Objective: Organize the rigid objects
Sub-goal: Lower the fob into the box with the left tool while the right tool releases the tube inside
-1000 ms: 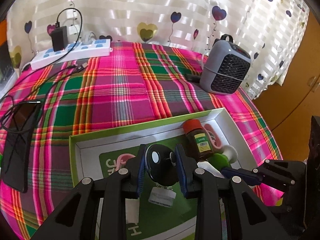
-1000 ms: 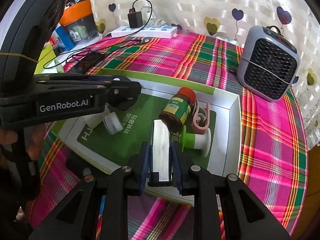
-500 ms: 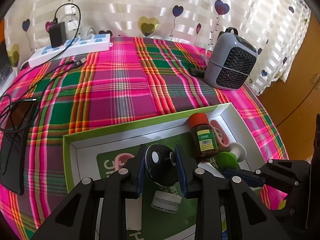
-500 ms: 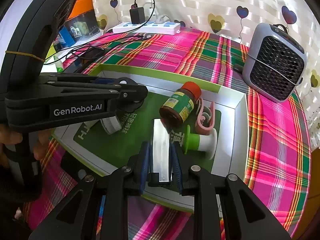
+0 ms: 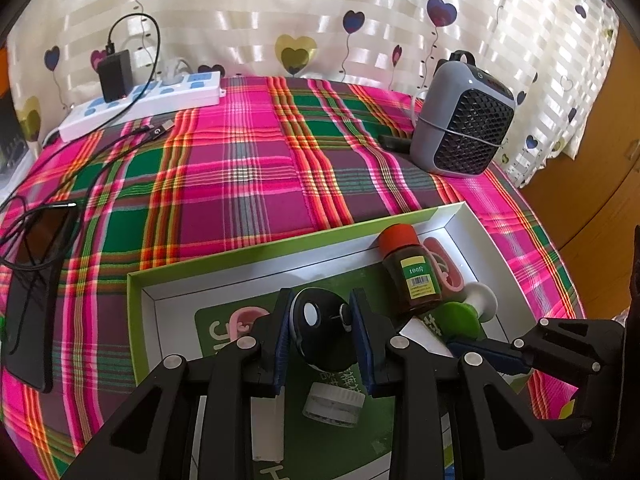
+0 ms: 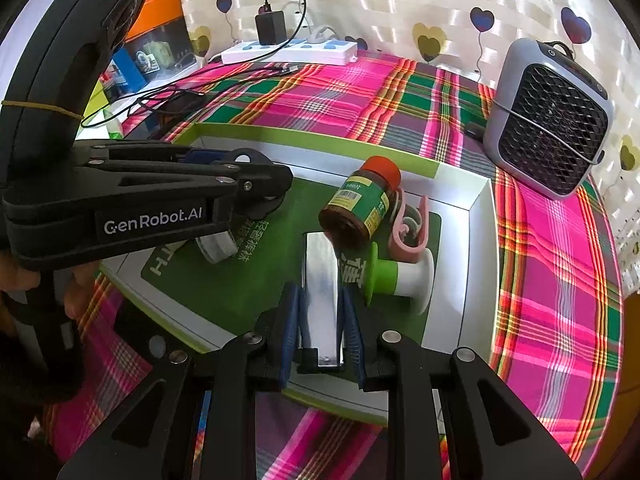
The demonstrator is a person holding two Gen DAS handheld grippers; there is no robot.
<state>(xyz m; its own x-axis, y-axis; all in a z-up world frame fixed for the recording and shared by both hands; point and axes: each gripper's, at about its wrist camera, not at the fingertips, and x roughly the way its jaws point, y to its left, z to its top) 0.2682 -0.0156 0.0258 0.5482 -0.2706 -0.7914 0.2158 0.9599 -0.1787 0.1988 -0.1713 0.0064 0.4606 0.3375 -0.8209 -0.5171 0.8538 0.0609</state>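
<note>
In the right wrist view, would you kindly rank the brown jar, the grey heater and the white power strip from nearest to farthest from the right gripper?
1. Brown jar, lying in the tray just ahead of the right gripper.
2. Grey heater, on the cloth to the far right.
3. White power strip, at the back by the curtain.

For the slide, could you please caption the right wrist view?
Right gripper holds a shiny bar over the box, beside a toppled jar; left gripper alongside.

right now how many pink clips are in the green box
2. One pink clip lies at the right end of the green box, under the brown jar. The other pink clip is near the left end, partly hidden by the left gripper. More may be hidden.
</note>
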